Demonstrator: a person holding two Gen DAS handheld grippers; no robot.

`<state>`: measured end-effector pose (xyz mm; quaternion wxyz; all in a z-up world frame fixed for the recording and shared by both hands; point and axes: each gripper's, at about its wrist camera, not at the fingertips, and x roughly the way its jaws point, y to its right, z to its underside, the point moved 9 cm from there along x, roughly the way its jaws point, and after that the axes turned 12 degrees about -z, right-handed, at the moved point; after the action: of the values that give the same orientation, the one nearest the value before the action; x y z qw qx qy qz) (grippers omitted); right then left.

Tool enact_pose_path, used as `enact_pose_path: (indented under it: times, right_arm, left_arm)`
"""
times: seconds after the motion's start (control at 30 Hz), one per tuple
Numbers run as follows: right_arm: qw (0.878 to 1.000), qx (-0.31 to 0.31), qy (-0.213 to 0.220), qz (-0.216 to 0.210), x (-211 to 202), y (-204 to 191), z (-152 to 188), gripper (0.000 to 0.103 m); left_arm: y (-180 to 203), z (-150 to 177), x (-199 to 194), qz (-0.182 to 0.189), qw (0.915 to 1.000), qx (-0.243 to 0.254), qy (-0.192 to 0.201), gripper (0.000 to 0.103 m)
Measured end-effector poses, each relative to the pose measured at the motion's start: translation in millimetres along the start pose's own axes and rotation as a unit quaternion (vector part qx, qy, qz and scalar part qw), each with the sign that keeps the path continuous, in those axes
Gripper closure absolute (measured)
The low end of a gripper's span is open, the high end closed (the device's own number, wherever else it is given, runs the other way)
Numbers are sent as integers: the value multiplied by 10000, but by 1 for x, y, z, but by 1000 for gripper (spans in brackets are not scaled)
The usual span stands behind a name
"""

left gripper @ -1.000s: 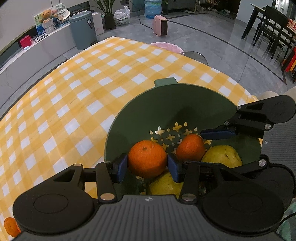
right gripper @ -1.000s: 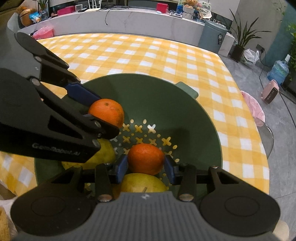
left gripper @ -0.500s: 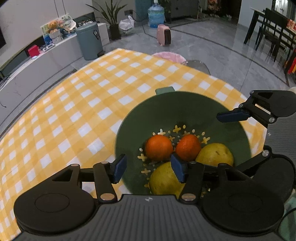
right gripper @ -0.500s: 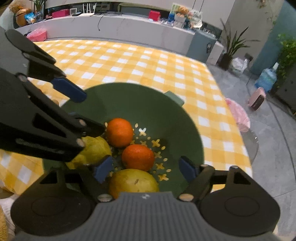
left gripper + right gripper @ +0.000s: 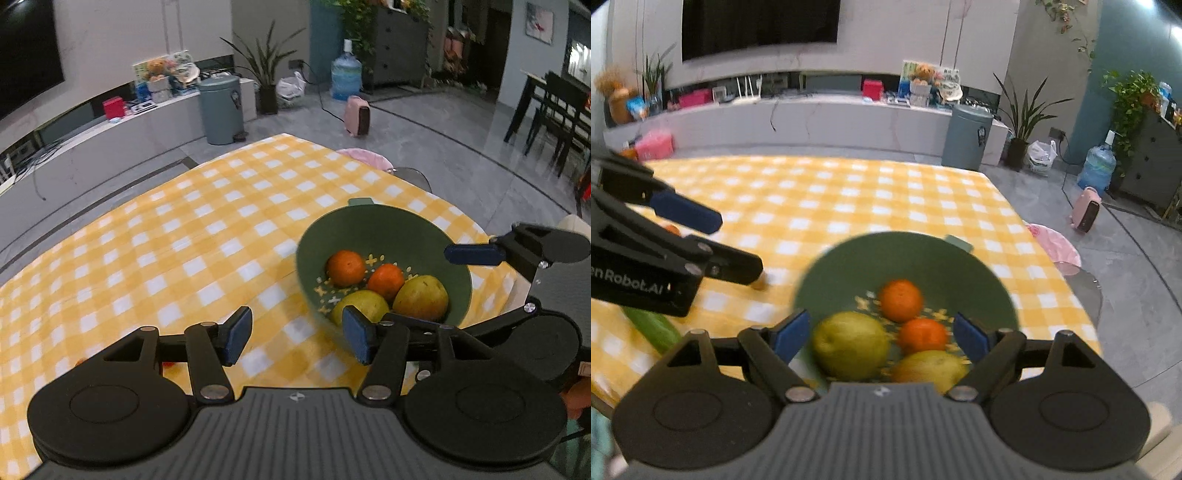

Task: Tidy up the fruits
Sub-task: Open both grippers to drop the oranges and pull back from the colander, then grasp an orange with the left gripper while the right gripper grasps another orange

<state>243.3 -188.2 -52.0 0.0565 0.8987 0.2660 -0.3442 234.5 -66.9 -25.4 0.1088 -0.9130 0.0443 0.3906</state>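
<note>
Table (image 5: 192,236), yellow check cloth: my view of it has widened over the last second, since both my claws have pulled back and up from the green colander (image 5: 384,229), which sits at the right near part of the table

Colander contents: two oranges and two pears, all resting on the perforated floor. A second ago each claw pinched one orange inside the bowl; both were let go half a second ago and now lie free. The far orange (image 5: 345,267) and the near orange (image 5: 385,280) sit just beside each other; the right pear (image 5: 421,297) touches the near orange, and the left pear (image 5: 360,306) lies at the near wall

Left claw (image 5: 295,339): spread wide, holding nothing, hovering over bare cloth left of the colander

Right claw (image 5: 881,338): spread wide, holding nothing, above the colander's near rim, blurred by motion

Judgement: both deposits are complete. A small orange item (image 5: 672,229) shows on the cloth at far left, partly hidden, and a green item (image 5: 653,326) lies near left; if fruit, they remain to be collected
</note>
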Motion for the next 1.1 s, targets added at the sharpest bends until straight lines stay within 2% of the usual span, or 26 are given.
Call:
enact_pose_path:
  times: [0.27,0.47,0.63,0.93,1.1]
  right_arm:
    - [9993,280,70,-252,1,-47,4,21]
    - [9980,385,19,-506,10,-79,10,22]
    - [9974,468,-50,-552,18,-93,13,22]
    - [9960,533,-116,-705,33,-121,16,23]
    - [9959,451,-191,-760,45,-131,16,27]
  left_arm:
    - [-41,29,-21,-164,9992,-351,69,37]
    - [-64,44,-30,-42,9976,-664,177,37]
    - [-83,57,-29,-110,9964,-810,209,37]
    - [-124,78,-24,-160,9899,-1401,154,37]
    - [-144,88,-18,-81,9843,-1759,87,37]
